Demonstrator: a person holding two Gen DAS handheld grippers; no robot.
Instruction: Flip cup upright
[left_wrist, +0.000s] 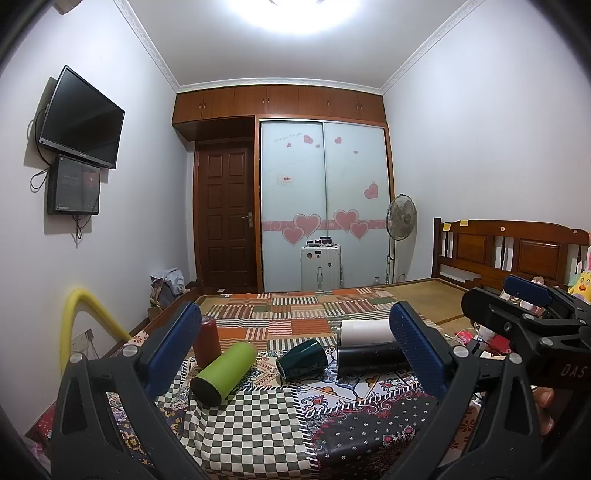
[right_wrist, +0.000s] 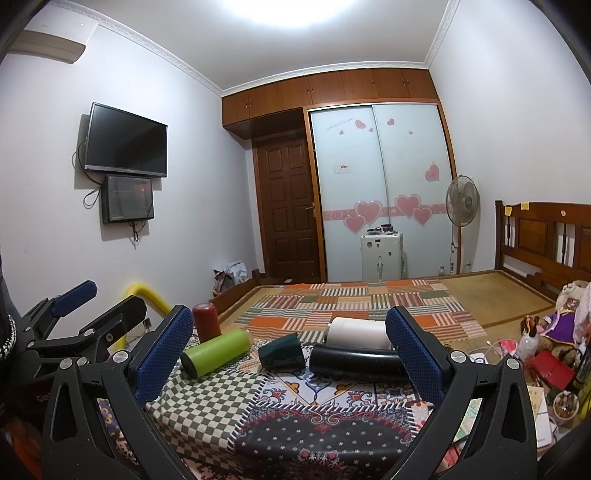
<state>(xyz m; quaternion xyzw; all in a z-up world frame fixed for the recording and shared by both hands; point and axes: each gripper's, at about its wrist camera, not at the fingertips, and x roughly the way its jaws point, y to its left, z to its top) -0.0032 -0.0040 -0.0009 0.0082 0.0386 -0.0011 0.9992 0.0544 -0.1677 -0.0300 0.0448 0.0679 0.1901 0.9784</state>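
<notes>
Both hand-held grippers, left (left_wrist: 295, 354) and right (right_wrist: 291, 350), spread wide and empty, dark green cup (left_wrist: 301, 360) on its side on patchwork bedcover (left_wrist: 258, 424)

White-walled bedroom (left_wrist: 480, 147): wooden door (left_wrist: 226, 218), heart-decorated wardrobe (left_wrist: 325, 206), wall television (left_wrist: 81, 118)

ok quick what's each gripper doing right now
left gripper: open, holding nothing, above the patchwork cloth.
right gripper: open, holding nothing.
</notes>
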